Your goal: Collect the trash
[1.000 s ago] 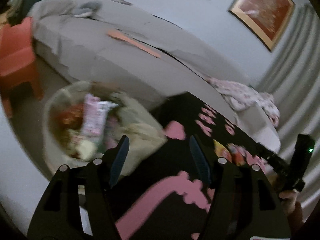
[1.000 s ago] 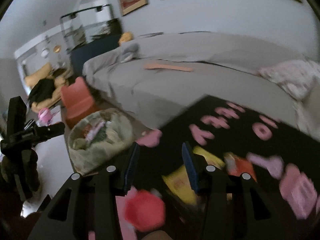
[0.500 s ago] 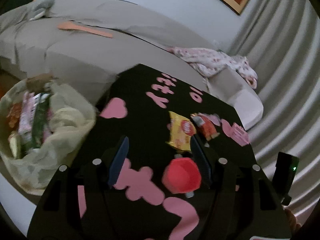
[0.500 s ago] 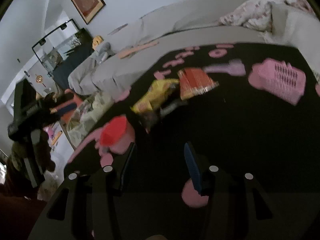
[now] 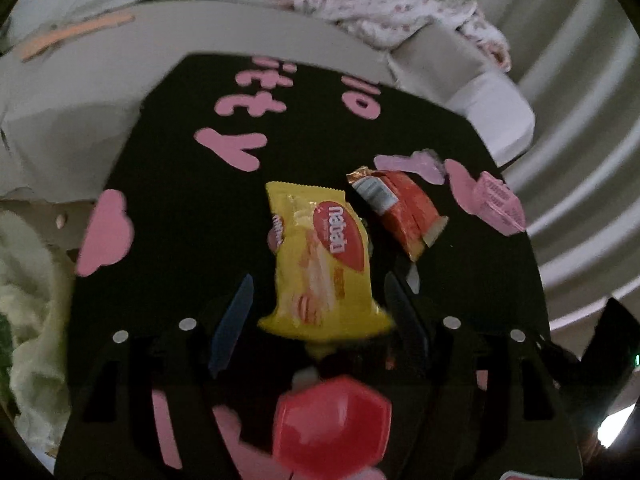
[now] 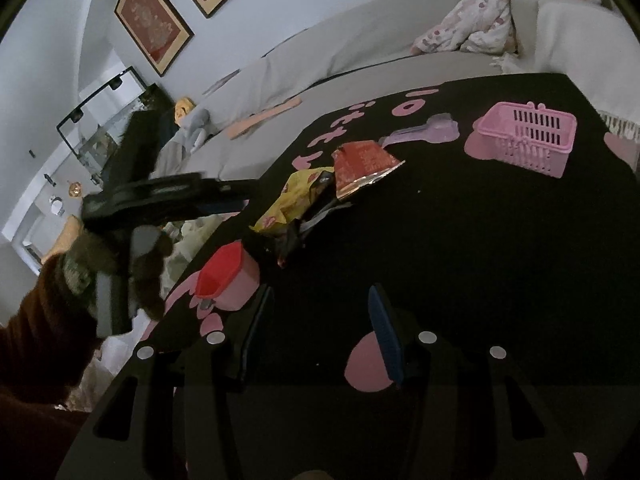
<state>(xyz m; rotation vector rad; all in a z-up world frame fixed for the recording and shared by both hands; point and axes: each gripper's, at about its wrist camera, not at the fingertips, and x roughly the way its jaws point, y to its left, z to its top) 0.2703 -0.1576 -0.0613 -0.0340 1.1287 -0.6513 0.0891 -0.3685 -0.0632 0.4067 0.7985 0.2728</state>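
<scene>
The left tool (image 5: 316, 308) hangs over the crinkled yellow snack wrapper (image 5: 320, 264), jaws opening either side without touching; the reach-to-grasp step, I judge. Next: lower and close. The right tool (image 6: 320, 332) stands open, empty. An orange foil wrapper (image 5: 400, 208) lies at two o'clock, the black pink-patterned table (image 5: 180, 200) has free room at nine, and its left edge drops toward the pale trash bag (image 5: 28, 300).
</scene>
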